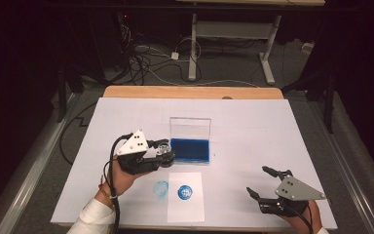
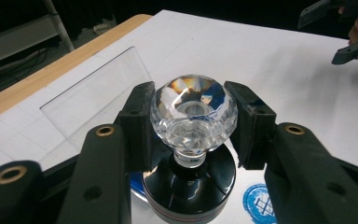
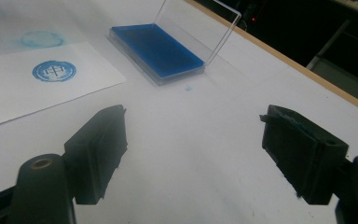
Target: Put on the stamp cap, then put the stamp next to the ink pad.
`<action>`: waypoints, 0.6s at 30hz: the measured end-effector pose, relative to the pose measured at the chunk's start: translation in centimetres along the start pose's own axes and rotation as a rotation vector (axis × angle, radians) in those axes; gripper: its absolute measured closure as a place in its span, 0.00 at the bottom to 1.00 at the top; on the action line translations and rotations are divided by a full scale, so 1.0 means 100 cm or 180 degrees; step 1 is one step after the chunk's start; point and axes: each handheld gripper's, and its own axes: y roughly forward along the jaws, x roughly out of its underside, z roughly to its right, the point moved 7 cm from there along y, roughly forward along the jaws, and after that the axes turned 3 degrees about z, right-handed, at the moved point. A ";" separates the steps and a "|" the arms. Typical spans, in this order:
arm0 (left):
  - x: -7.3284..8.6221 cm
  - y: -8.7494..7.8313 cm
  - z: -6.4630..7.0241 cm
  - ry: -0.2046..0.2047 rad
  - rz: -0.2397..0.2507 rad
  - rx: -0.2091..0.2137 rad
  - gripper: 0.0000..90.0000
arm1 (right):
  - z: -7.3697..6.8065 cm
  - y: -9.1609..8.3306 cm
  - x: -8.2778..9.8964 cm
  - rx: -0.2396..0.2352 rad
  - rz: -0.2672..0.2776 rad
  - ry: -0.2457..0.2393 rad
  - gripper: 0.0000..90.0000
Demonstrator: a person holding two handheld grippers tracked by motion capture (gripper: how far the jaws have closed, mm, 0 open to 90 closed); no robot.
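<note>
Left gripper (image 1: 161, 155): jaws clamped on the stamp's (image 2: 193, 114) crystal knob, just beside the ink pad (image 1: 190, 150), mid-table.
Right gripper (image 1: 262, 184): jaws wide apart, nothing between, near the table's (image 1: 253, 122) front right corner.
Paper (image 1: 186, 197): front edge, bearing one blue print.

You are holding the stamp (image 2: 193, 121) upright by its clear faceted crystal knob, which is sitting squeezed between two black pads; its round black base is hanging below. In the high view the stamp (image 1: 163, 148) is hovering just left of the open blue ink pad (image 1: 190, 149), above the table.
</note>
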 end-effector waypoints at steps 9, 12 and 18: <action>0.000 -0.004 -0.014 0.0001 -0.0122 -0.0101 0.60 | 0.000 0.001 0.001 -0.0003 -0.0010 0.0005 0.24; 0.000 -0.004 -0.021 -0.0007 -0.0185 -0.0102 0.60 | 0.000 0.002 0.002 -0.0018 -0.0031 -0.0007 0.24; 0.001 0.001 -0.032 -0.0025 -0.0301 -0.0137 0.60 | 0.000 0.004 0.002 -0.0009 -0.0047 -0.0007 0.24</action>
